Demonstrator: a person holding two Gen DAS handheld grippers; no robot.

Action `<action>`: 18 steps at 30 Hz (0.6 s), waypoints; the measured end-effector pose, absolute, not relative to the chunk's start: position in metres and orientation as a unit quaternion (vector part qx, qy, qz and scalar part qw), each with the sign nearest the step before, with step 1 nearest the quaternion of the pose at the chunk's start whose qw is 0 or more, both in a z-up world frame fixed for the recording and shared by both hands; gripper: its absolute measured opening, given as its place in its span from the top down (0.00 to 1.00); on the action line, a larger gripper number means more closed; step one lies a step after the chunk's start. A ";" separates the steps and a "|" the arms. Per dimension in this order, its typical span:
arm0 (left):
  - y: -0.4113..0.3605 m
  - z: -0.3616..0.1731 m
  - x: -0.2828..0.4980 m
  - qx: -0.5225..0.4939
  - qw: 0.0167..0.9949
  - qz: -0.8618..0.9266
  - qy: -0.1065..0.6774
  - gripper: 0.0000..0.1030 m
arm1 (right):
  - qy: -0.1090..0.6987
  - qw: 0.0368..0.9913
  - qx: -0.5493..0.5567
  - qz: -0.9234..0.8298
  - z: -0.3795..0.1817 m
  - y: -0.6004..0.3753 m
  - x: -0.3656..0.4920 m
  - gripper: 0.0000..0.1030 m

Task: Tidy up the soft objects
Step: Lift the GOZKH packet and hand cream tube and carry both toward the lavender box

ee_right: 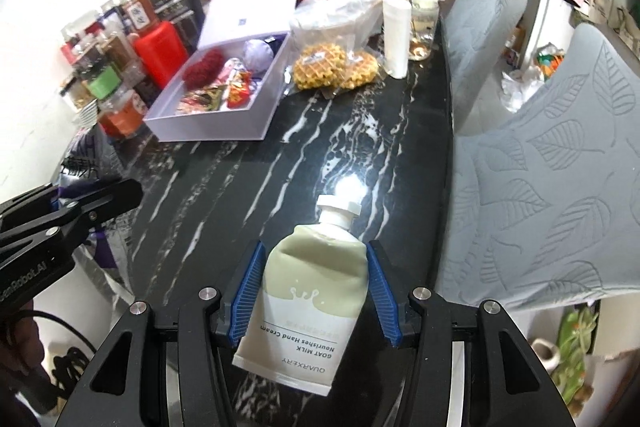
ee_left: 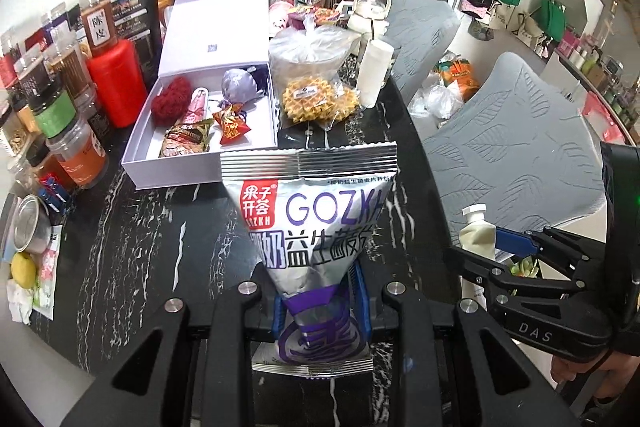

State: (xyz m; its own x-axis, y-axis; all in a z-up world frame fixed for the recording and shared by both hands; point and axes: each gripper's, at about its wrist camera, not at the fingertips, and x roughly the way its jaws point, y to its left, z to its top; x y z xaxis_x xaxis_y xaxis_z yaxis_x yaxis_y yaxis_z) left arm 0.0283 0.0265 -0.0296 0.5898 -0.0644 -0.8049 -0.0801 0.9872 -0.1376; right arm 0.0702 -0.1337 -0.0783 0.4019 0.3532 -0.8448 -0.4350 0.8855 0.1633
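My left gripper point(ee_left: 320, 301) is shut on a silver and purple snack bag point(ee_left: 310, 223), held above the black marble table point(ee_left: 160, 235). Its blue pads pinch the bag's narrow middle. My right gripper point(ee_right: 314, 297) is shut on a cream hand cream tube point(ee_right: 312, 295), cap pointing away, also lifted off the table. The right gripper with the tube point(ee_left: 478, 231) shows at the right of the left wrist view. An open lilac box point(ee_left: 208, 131) holds a red knitted heart point(ee_left: 170, 101), a lilac pouch point(ee_left: 240, 87) and several wrapped snacks.
Spice jars and a red canister point(ee_left: 116, 83) line the table's left side. Bagged waffles point(ee_left: 316, 101), a white roll point(ee_left: 374, 73) and a glass teapot point(ee_left: 370, 9) stand behind the box. Grey leaf-patterned chair backs point(ee_left: 516, 151) border the table's right edge. A metal tin point(ee_left: 30, 223) and lemon lie near left.
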 end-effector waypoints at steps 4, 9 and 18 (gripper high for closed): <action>0.021 -0.016 0.018 -0.078 0.892 0.017 0.445 0.74 | 0.482 0.836 -0.041 0.258 -0.063 -0.139 0.059 0.51; 0.017 0.001 0.001 -0.081 0.898 0.036 0.432 0.74 | 0.471 0.832 -0.041 0.290 -0.051 -0.139 0.047 0.51; 0.028 0.015 -0.022 -0.103 0.905 0.088 0.403 0.74 | 0.438 0.823 -0.062 0.358 -0.033 -0.123 0.027 0.51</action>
